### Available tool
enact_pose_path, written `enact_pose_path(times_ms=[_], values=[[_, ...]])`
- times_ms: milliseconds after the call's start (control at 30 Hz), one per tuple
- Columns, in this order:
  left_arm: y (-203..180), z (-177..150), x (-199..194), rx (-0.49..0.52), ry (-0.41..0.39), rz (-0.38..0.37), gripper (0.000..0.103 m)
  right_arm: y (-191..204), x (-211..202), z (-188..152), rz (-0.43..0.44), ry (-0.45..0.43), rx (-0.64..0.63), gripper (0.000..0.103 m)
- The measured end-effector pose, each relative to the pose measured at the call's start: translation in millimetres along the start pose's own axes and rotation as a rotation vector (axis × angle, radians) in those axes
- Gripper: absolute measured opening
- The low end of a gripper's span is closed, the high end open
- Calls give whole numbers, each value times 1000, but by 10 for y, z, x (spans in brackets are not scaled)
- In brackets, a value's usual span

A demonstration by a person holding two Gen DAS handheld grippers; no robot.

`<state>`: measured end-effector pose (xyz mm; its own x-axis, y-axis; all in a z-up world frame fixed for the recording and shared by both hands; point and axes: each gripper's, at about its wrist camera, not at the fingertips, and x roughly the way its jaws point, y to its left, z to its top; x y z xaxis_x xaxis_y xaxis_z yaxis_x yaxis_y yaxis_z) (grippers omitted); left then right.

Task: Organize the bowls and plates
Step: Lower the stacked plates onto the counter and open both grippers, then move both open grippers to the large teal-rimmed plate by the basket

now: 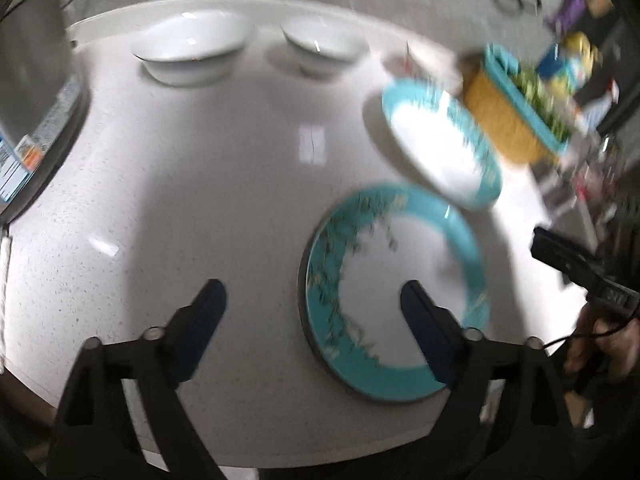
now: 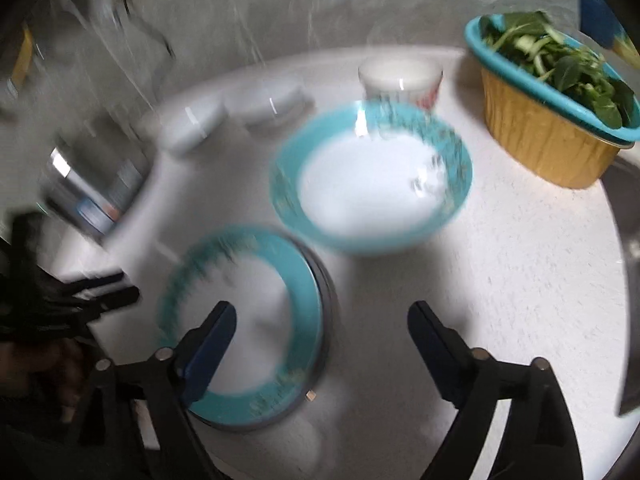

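Observation:
A teal-rimmed plate (image 1: 396, 292) lies on the white counter near the front edge; it also shows in the right wrist view (image 2: 244, 320). A second teal-rimmed dish (image 1: 440, 144) lies beyond it; in the right wrist view it looks like a deep bowl (image 2: 372, 176). Two white bowls (image 1: 192, 46) (image 1: 324, 44) stand at the back, blurred in the right wrist view (image 2: 232, 114). My left gripper (image 1: 314, 300) is open and empty, its right finger over the near plate. My right gripper (image 2: 322, 320) is open and empty, its left finger over the same plate.
A yellow basket with a teal rim (image 2: 548, 120) holds green leaves at the right; it also shows in the left wrist view (image 1: 516, 116). A white cup (image 2: 400, 80) stands behind the deep bowl. A metal pot (image 1: 36, 120) stands at the left.

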<state>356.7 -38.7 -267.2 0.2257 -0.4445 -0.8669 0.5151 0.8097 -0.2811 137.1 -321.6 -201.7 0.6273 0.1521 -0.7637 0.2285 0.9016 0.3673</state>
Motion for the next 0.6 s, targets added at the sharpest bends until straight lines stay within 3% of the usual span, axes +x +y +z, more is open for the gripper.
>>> enact_pose_path(times_ms=[67,100,200,267,400,600], values=[[78,58,-84,-82,-37,-60,98,-211,-115,22,149,-77,90,103],[115,78,-116,-135,-58,-99,103,-419,-157,18,257,-120,200,103],[142,132,-167,-214,-43,-173,103,-819,-110,-6,372,-122,434,103],[116,234,-63,-192,57,-240,103,-939,-134,0,354,-137,467,103],[69,513,97,-128,79,-203,103,-1101,-175,21,330,-202,553,103],[-3,1214,585,-16,113,-240,103,-1218,-1,118,173,-109,562,103]])
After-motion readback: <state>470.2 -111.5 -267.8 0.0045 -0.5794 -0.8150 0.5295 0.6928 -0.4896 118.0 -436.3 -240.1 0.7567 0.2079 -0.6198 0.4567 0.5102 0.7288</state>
